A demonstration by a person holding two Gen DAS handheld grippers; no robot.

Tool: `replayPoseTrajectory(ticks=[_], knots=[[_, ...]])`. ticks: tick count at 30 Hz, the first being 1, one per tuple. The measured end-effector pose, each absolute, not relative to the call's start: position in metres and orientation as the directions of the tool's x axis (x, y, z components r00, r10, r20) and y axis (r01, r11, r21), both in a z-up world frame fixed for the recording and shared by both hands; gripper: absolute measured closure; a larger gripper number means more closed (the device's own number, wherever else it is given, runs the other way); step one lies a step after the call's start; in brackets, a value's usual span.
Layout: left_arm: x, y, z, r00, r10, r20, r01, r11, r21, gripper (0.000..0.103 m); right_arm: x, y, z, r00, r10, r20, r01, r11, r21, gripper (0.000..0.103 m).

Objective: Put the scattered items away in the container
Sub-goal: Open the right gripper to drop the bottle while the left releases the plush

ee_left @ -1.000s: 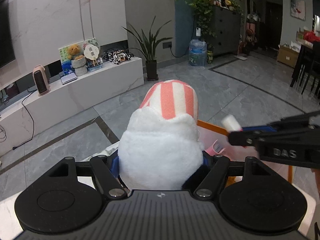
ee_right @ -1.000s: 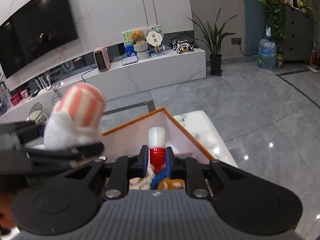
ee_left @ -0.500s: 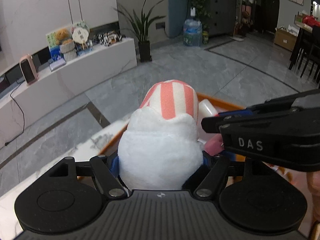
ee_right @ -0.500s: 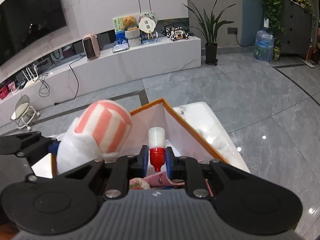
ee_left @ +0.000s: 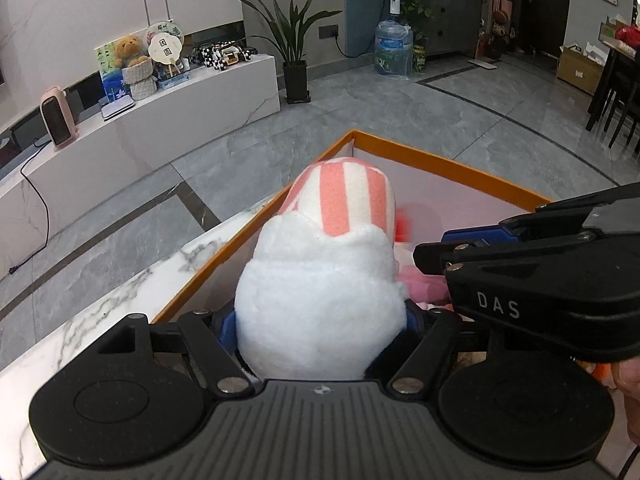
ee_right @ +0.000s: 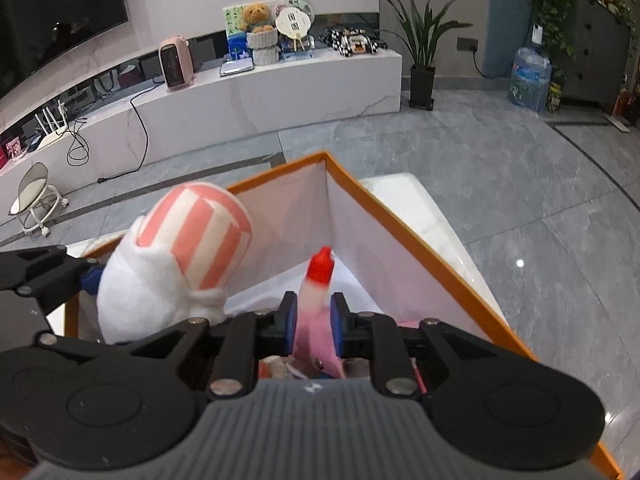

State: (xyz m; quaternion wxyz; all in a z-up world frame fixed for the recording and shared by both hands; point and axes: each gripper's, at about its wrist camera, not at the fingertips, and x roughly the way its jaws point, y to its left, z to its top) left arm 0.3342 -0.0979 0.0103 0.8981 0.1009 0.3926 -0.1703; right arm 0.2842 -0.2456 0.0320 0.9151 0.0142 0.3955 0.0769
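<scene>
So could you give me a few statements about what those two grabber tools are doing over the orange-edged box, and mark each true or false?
1. The left gripper holds a fluffy white toy with a pink-striped top. True.
2. The right gripper is empty. False: its jaws are closed on a small bottle with a red cap.
3. The box has an orange rim and pale inner walls. True.
4. The box is empty. False: pink items already lie inside.
5. The box stands on the floor. False: it sits on a white marble tabletop.
</scene>
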Motion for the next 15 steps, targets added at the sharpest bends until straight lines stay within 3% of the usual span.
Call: replayPoseTrajectory(ticks=[10, 15], knots=[[0.3364, -0.0992, 0.0105, 0.633, -0.219, -0.743, 0.375, 0.926, 0.046, 0.011, 0.2861, -0.2485, 0.0285, 0.677, 0.142, -0.722, -0.111, 0.990, 0.090, 0.083], [0.3361, -0.0998, 0.0166, 0.630, -0.211, -0.748, 0.373, 0.927, 0.052, 0.010, 0.2848, -0.2507, 0.0311, 0.690, 0.131, -0.712, -0.100, 0.991, 0.084, 0.074]])
